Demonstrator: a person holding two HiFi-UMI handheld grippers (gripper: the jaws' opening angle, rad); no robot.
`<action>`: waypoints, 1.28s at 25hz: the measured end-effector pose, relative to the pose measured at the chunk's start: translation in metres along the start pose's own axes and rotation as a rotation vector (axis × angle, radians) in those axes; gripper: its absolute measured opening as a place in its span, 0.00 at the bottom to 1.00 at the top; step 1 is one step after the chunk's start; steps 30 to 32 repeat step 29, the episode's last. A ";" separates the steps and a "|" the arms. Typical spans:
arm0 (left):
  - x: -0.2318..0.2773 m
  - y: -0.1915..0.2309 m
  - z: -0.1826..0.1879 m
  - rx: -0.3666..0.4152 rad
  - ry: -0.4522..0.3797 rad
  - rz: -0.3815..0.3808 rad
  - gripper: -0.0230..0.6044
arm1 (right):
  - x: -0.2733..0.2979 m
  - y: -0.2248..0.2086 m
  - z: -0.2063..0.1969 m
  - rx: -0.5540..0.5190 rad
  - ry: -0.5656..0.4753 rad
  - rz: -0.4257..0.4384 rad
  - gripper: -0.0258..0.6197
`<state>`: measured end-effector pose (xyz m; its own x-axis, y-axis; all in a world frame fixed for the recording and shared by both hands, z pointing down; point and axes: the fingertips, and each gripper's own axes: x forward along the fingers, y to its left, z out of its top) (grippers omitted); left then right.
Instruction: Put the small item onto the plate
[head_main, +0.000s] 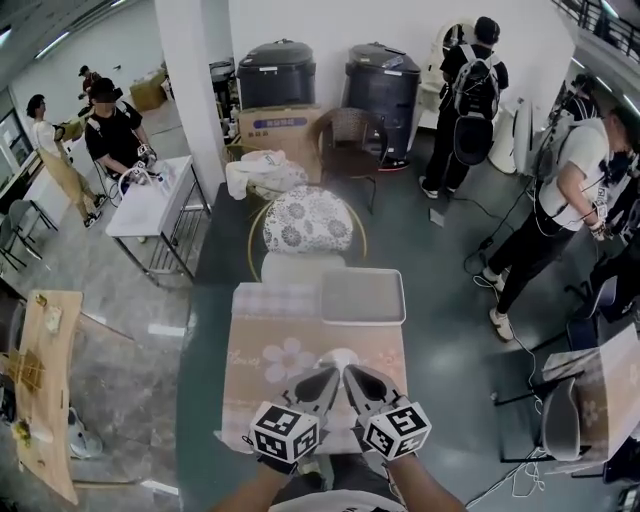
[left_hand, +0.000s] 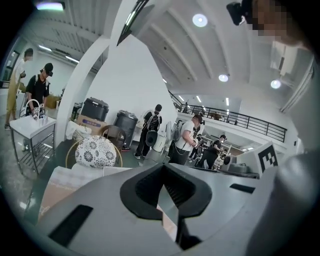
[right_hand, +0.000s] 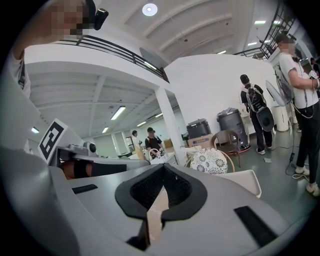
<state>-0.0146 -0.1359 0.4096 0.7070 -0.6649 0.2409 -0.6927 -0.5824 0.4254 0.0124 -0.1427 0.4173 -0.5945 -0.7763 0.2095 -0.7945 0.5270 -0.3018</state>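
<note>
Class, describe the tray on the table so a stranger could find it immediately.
Start at the pinkish, flower-patterned table in front of the person. At its far edge, on the right, lies the tray: grey, rectangular, with a raised rim, unlike the flat checked cloth beside it.

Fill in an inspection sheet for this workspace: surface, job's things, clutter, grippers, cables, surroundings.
Surface: table under a floral cloth.
Job's things: white round thing, likely the plate, partly hidden behind the gripper tips; small item not seen.
Clutter: tray and checked cloth at the far edge.
Grippers: left gripper and right gripper both shut, nothing held, side by side over the near edge.
Cables: cables on the floor to the right.
Surroundings: cushioned chair beyond the table; bins by the wall; people standing around.
</note>
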 end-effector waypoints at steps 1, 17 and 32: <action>-0.002 -0.003 0.004 0.006 -0.008 -0.003 0.05 | -0.001 0.002 0.004 -0.008 -0.008 -0.002 0.06; -0.023 -0.022 0.033 0.039 -0.095 -0.018 0.05 | -0.014 0.028 0.040 -0.112 -0.057 -0.006 0.06; -0.019 -0.027 0.041 0.048 -0.108 -0.016 0.05 | -0.018 0.024 0.050 -0.123 -0.067 -0.013 0.06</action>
